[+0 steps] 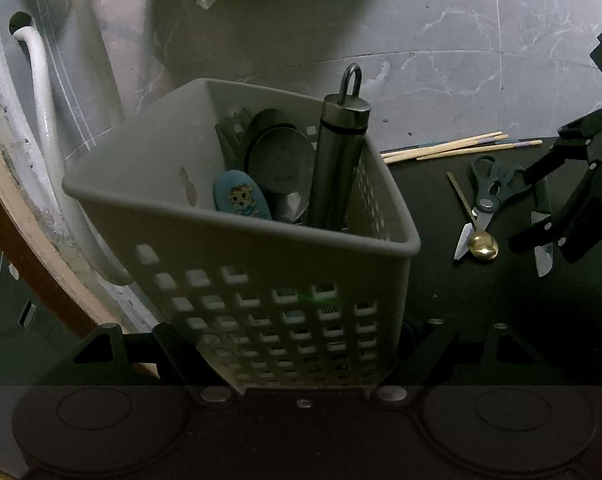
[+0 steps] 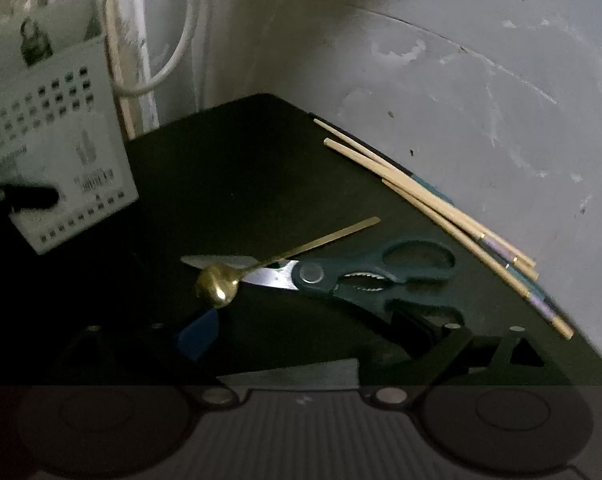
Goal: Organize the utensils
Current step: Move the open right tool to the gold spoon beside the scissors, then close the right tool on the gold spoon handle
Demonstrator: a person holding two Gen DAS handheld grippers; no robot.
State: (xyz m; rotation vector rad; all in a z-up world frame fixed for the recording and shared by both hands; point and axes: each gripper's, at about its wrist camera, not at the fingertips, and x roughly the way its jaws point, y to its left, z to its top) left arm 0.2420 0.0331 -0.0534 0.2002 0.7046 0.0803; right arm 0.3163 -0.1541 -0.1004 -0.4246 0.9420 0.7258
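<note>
We see the left gripper with its jaws clamped on the base of a grey perforated basket, one finger against each side wall. Inside the basket stand a dark metal cylinder with a loop on top, round spoon bowls and a blue handle with a cartoon print.

To the right of those jaws, on the dark surface, the loose things lie: scissors, a gold spoon whose bowl rests over the scissor blades, and a bundle of chopsticks along the far edge where the surface meets the marbled wall. A knife blade shows only in the left view, under the right gripper.

The right gripper has its jaws wide apart with nothing between them — the scissor handles sit just ahead of its right finger, the spoon bowl ahead of its left. Between the basket and the spoon the surface is bare. The right view alone shows the basket's outer wall with the left finger pressed to it, and a white cable behind.
</note>
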